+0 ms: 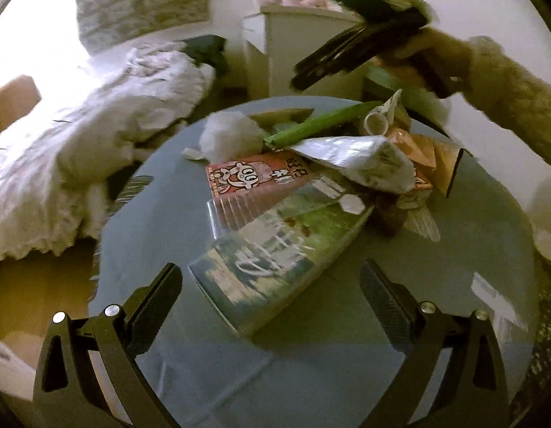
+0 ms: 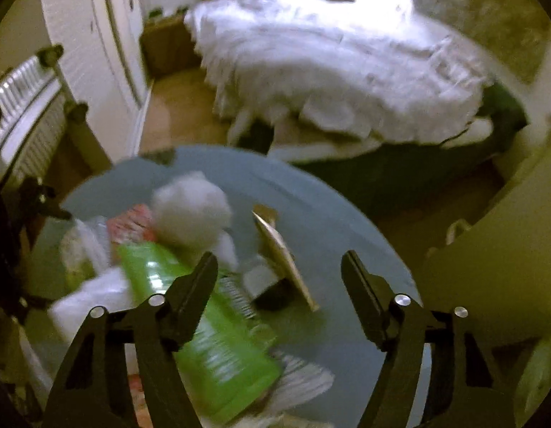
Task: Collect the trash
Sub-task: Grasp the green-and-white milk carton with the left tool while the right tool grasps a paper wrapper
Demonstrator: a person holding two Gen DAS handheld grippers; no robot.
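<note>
A round blue-grey worktop (image 1: 161, 221) carried a loose heap of trash near its middle, not in any container. Counted in the left wrist view, the heap held one large flattened carton with a green-and-white print (image 1: 275, 260), one red-and-white printed carton (image 1: 254, 176), one crumpled white tissue wad (image 1: 227, 135), one green tube-like wrapper (image 1: 318, 125), one silvery foil bag (image 1: 361, 158) and some orange-brown packaging (image 1: 432, 157); the smaller scraps were too blurred to count. The left claw (image 1: 271, 292) stood wide above the worktop, just short of the large carton, gripping nothing. The right claw (image 2: 279, 274) hung over the far side of the heap, its jaws partly spread and nothing between them; a bright green packet (image 2: 211, 339) lay below it. One unmade bed with white bedding (image 2: 332, 71) stood beside the worktop.
</note>
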